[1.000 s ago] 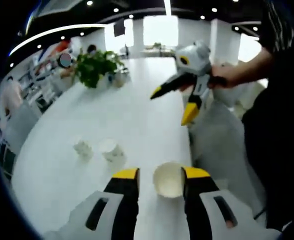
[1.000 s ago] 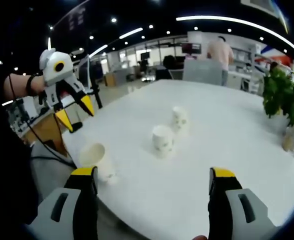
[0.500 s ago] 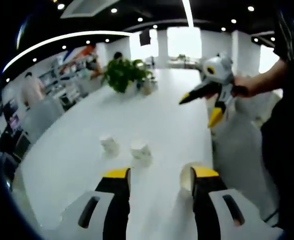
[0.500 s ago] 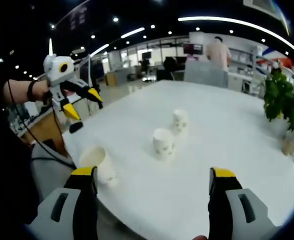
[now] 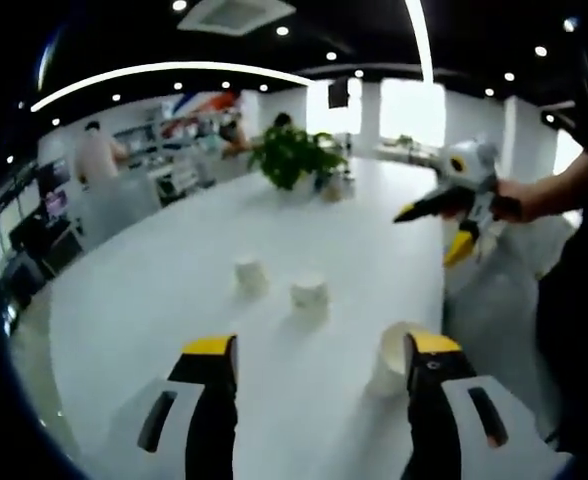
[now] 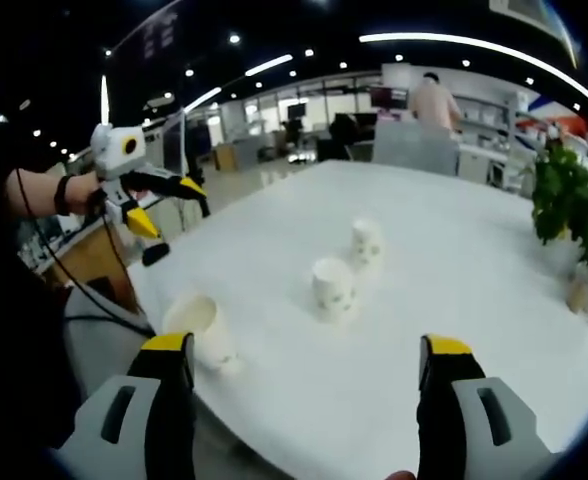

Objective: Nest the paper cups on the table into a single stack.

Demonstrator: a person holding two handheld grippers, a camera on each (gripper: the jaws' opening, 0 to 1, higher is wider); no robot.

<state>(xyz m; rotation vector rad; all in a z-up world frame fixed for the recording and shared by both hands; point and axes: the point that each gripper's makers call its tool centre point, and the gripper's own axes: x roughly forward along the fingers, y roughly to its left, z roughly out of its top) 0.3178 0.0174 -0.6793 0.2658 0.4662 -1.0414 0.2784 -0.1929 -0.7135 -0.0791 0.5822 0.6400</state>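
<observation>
Left gripper pulled back from cup; both grippers' fingers spread, empty.

1. A leafy potted plant stands at the table's far end.
2. A person stands beyond it.
3. Ceiling light strips glow overhead.
</observation>
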